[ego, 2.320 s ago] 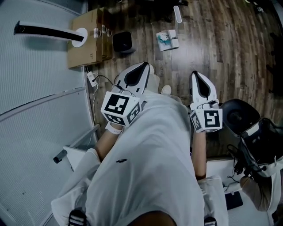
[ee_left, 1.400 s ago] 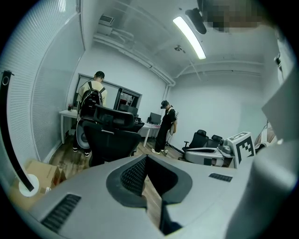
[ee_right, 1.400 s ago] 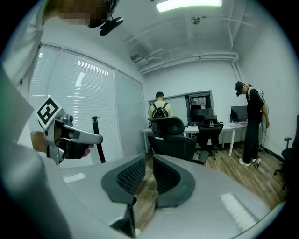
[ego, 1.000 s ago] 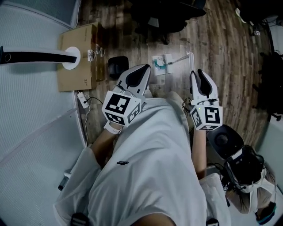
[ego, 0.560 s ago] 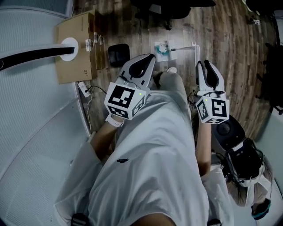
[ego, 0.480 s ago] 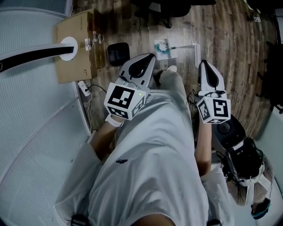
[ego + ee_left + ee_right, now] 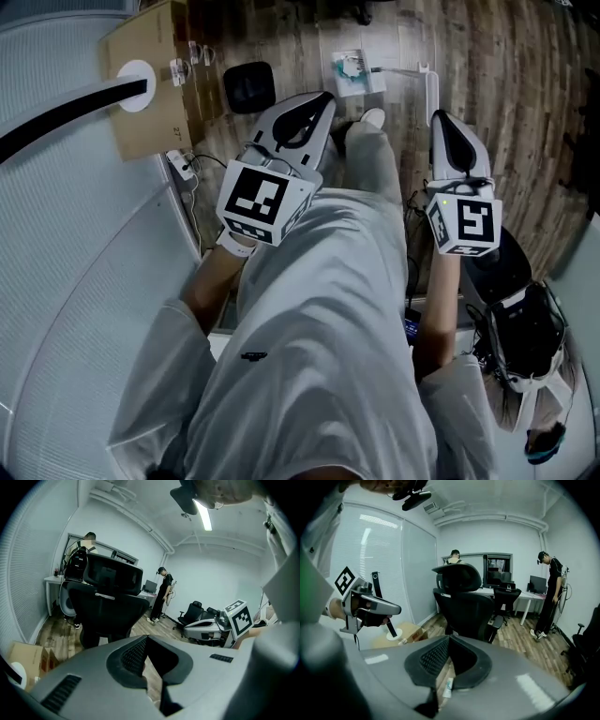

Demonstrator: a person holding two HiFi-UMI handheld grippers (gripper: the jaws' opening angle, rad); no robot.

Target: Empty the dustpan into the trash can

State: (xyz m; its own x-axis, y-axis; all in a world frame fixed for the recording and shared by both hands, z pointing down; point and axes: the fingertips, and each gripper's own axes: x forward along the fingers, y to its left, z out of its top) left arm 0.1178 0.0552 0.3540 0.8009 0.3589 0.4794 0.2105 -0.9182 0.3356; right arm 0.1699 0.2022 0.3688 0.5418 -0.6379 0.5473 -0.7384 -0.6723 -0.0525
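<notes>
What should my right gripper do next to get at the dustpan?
Probably reopen the right gripper, whose jaws have just closed on nothing, and lower it toward the handle of the dustpan, which sits on the floor just ahead of it.

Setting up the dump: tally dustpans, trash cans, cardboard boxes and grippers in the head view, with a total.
Dustpan: 1
Trash can: 1
Cardboard box: 1
Grippers: 2, left gripper, right gripper
Total: 5

No legible text or labels
</notes>
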